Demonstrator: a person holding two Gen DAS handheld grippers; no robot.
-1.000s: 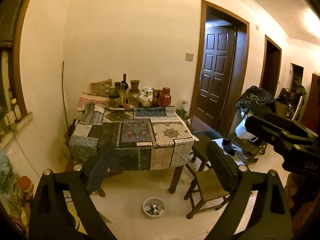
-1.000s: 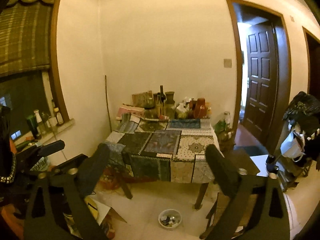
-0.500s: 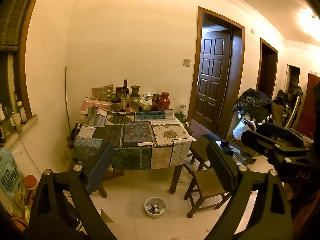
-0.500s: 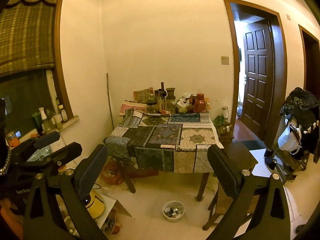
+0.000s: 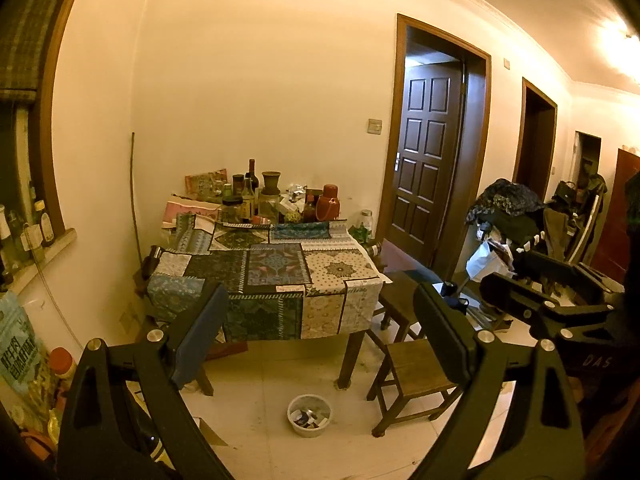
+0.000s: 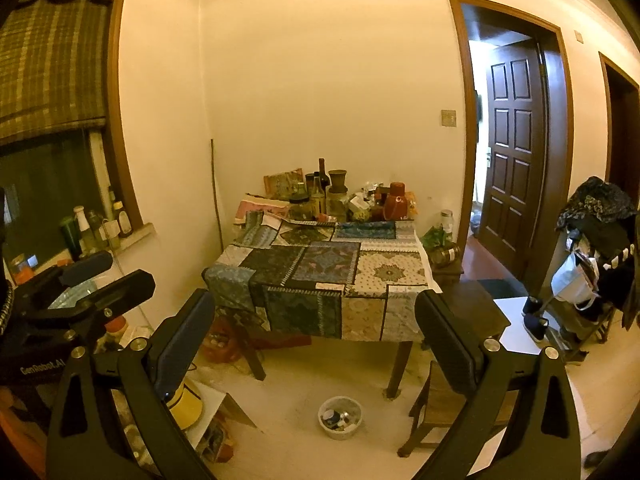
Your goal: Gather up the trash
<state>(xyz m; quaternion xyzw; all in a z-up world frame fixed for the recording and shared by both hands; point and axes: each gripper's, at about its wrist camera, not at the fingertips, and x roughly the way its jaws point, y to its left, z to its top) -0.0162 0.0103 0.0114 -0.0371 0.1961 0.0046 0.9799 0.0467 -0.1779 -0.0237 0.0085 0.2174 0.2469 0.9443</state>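
Both views have drifted slightly since the earlier frame — the small white plastic bowl of trash (image 5: 309,415) (image 6: 340,417) now sits a little higher between the fingers. Left gripper (image 5: 320,332) and right gripper (image 6: 316,330): fingers spread wide, empty. Bowl lies on the tiled floor (image 5: 256,400) by the leg of the patchwork-cloth tabletop (image 5: 272,264), well beyond the fingertips. Bowl contents too small to identify — bottles at the tabletop's rear overlap.
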